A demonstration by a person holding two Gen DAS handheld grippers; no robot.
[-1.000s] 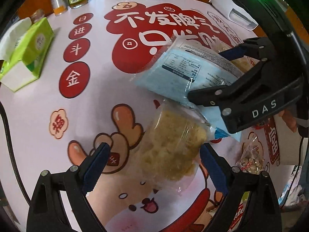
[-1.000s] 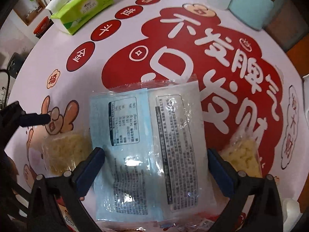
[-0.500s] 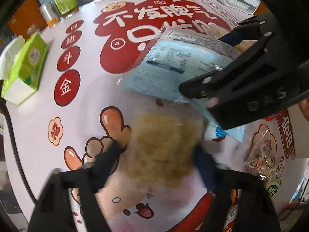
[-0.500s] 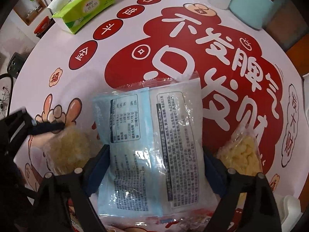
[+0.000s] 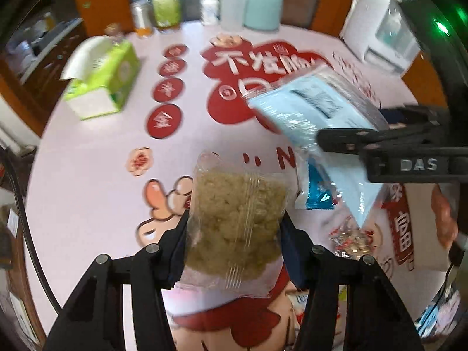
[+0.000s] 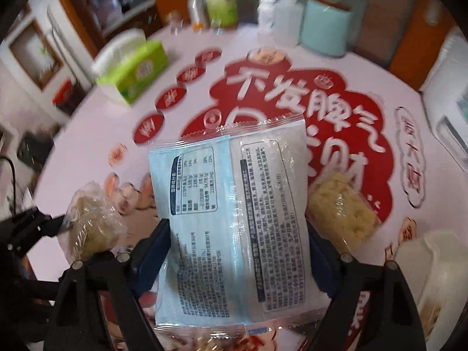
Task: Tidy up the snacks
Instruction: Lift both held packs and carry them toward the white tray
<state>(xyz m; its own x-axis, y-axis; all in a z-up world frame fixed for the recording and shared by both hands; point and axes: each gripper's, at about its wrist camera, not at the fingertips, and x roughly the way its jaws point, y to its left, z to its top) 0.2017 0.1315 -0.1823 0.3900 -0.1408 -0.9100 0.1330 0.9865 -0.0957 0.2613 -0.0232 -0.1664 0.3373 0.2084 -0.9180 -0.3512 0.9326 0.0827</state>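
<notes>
My left gripper (image 5: pixel 234 234) is shut on a clear packet of crumbly yellow snack (image 5: pixel 237 222) and holds it lifted above the table. It also shows in the right wrist view (image 6: pixel 93 219). My right gripper (image 6: pixel 238 251) is shut on a flat light-blue snack packet (image 6: pixel 234 219), printed back side up, raised off the table. That packet also shows in the left wrist view (image 5: pixel 316 111). Another yellow snack packet (image 6: pixel 342 204) lies on the table to the right of the blue one.
The round table (image 5: pixel 87 161) has a pink and red printed cover. A green tissue box (image 5: pixel 102 82) stands at the left. Bottles and a light-blue canister (image 5: pixel 263 8) stand at the far edge. A white appliance (image 5: pixel 380 29) is at the right. Small wrapped snacks (image 5: pixel 351 237) lie near the front.
Both grippers closed on their packets and lifted them off the table. The views tilted up, so the far edge of the table and the room now show.
</notes>
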